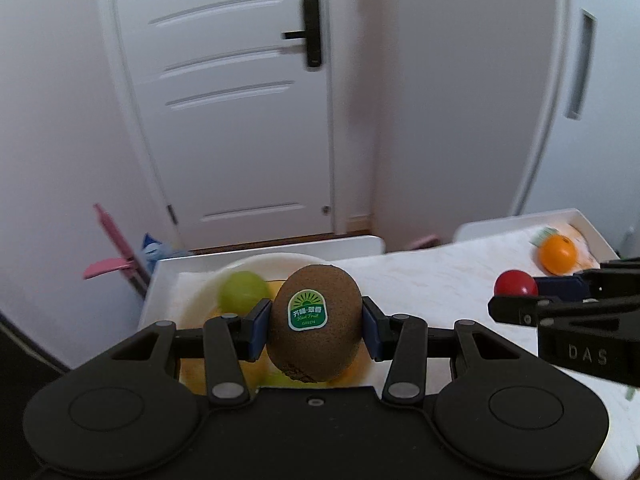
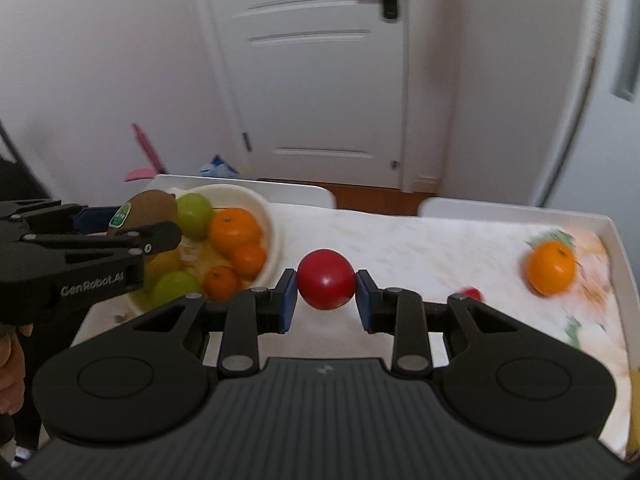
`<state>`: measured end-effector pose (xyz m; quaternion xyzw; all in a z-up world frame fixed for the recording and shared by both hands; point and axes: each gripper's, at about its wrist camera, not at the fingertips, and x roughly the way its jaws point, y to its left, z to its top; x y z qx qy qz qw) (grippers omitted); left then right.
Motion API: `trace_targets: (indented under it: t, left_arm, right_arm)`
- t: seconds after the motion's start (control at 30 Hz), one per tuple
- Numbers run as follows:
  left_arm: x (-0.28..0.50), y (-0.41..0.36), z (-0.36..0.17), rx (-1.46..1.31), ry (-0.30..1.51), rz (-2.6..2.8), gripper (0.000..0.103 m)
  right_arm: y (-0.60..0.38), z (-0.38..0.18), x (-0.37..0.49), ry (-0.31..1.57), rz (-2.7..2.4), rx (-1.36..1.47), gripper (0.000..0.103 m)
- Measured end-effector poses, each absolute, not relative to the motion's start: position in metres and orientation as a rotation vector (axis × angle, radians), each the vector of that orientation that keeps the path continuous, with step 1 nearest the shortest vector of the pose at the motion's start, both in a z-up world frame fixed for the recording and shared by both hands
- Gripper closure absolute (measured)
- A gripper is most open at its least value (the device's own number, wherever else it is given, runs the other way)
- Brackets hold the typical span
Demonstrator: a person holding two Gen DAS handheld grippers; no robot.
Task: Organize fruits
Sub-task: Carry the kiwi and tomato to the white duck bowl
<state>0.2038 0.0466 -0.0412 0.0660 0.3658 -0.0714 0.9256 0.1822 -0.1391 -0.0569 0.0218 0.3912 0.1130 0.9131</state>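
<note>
Already gathered, far left: round cream bowl (image 2: 269, 216) on the white marbled tabletop (image 2: 420, 240), holding two green round fruits (image 2: 195, 210), three orange citrus fruits of differing size (image 2: 234, 230) and some yellow pieces beneath, too blurred to name.

In transit, over the bowl: left gripper (image 1: 316, 330), jaws partly closed and clamped on a brown fuzzy oval kiwi (image 1: 314, 326) bearing a green and white sticker; blue pads pressed on both flanks, fruit clear of the bowl's contents.

In transit, right of the bowl: right gripper (image 2: 326, 294), pads pinching a glossy red round tomato-like fruit (image 2: 326, 285), lifted off the tabletop.

Outstanding, right end: one orange citrus fruit (image 2: 550, 267) lying loose near the table's raised white edge; a small red fruit (image 2: 471, 293) partly hidden behind the right gripper.

Judged well past halfway: two deliveries pending, two pickups left.
</note>
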Motion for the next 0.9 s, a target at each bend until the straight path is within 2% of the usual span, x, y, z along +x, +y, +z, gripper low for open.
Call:
trace_targets:
  t: [0.37, 0.9]
  left_arm:
    - [0.242, 0.064, -0.06, 0.089, 0.772, -0.081, 0.053]
    - [0.259, 0.054, -0.099, 0.15, 0.84, -0.095, 0.051]
  right_arm:
    - [-0.101, -0.07, 0.231, 0.819, 0.345, 0.024, 0.057]
    - [-0.11, -0.089, 0.255, 0.865, 0.322, 0.014, 0.057]
